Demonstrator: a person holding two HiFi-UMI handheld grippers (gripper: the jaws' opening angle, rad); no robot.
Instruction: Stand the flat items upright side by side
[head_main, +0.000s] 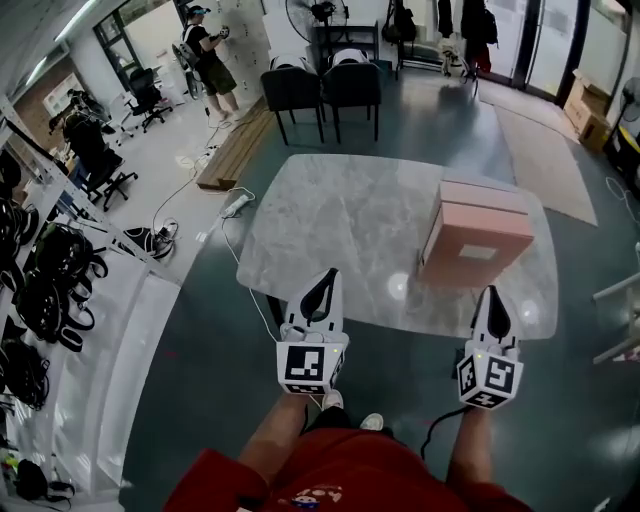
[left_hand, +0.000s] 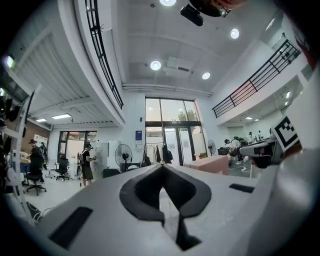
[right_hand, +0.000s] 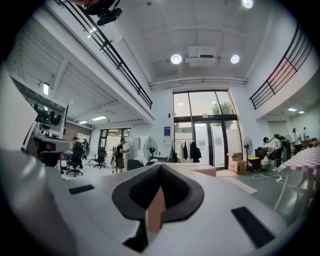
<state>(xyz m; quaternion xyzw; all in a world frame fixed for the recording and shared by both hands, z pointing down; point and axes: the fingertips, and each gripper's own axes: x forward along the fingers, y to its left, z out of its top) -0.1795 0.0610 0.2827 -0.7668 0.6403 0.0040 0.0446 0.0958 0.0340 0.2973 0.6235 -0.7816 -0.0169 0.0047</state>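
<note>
Grey marble table (head_main: 330, 230) stands on dark floor (head_main: 200, 350). Two dark chairs (head_main: 322, 88) at its far side. White power strip (head_main: 236, 205) w/ cable lies on the floor by the table's left corner. A person (head_main: 208, 55) stands well beyond. Rack (head_main: 40, 290) w/ black gear runs along the left.

Pink box (head_main: 478, 235) stands on the right part of the table, taller than wide, w/ a pale label on its front face.

Left gripper (head_main: 328, 274) and right gripper (head_main: 492, 294) hang over the table's near edge, apart from the box w/ nothing btwn. Both have fingers clenched together on nothing.
</note>
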